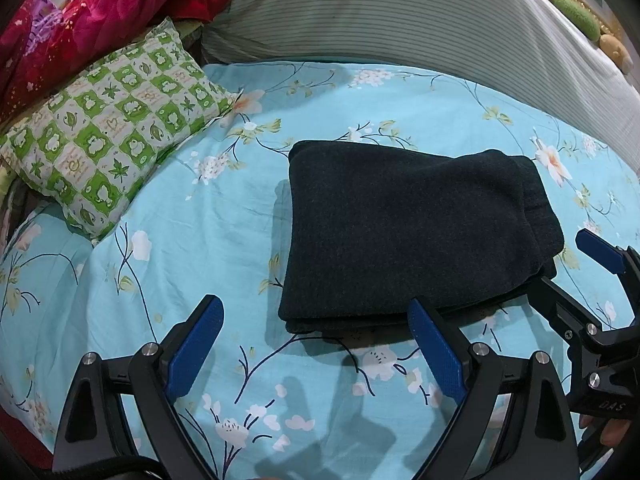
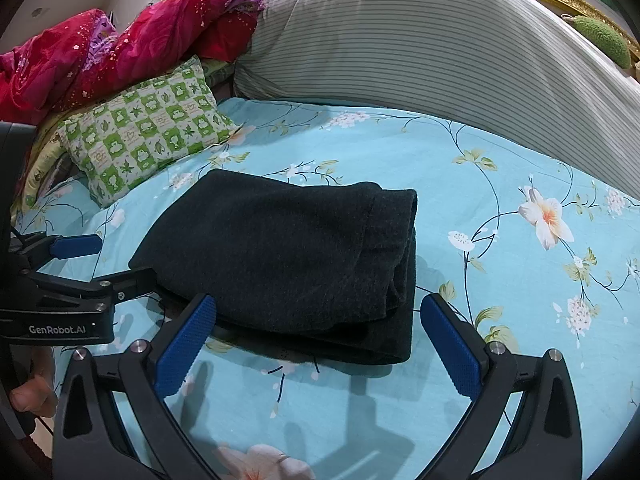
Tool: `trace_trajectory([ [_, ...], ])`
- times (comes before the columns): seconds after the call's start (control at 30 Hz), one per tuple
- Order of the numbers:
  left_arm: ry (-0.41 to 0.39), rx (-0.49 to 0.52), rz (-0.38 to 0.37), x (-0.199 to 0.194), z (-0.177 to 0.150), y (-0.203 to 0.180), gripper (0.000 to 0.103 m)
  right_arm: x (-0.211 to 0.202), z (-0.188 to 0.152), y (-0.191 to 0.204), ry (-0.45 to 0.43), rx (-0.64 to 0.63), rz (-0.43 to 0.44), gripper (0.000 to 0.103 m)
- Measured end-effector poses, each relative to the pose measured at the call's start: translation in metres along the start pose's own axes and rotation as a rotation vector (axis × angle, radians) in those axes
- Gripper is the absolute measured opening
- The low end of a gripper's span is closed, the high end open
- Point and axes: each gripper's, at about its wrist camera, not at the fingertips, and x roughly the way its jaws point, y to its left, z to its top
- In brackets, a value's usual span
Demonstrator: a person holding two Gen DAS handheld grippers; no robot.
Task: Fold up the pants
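Observation:
Dark charcoal pants [image 1: 412, 232] lie folded into a compact rectangle on the blue floral bedsheet [image 1: 180, 240]; they also show in the right wrist view [image 2: 280, 256]. My left gripper [image 1: 316, 320] is open and empty, just in front of the fold's near edge. My right gripper [image 2: 318, 316] is open and empty, its blue fingers either side of the fold's near right corner. In the left wrist view the right gripper [image 1: 568, 268] shows at the right edge of the pants. In the right wrist view the left gripper [image 2: 108, 260] shows at the left edge.
A green checked pillow [image 1: 108, 136] lies at the back left, with a red floral quilt [image 1: 100, 12] behind it. A large grey striped pillow [image 1: 420, 20] runs along the back. The sheet [image 2: 520, 280] stretches right of the pants.

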Motion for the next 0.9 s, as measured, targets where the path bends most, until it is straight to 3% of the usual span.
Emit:
trace_trajectory([
  [0.9,0.004,0.010,-0.003,0.0017,0.0073,0.0007,0.094,0.0010,0.0070,-0.0080,-0.001,0.001,0.002,0.102],
])
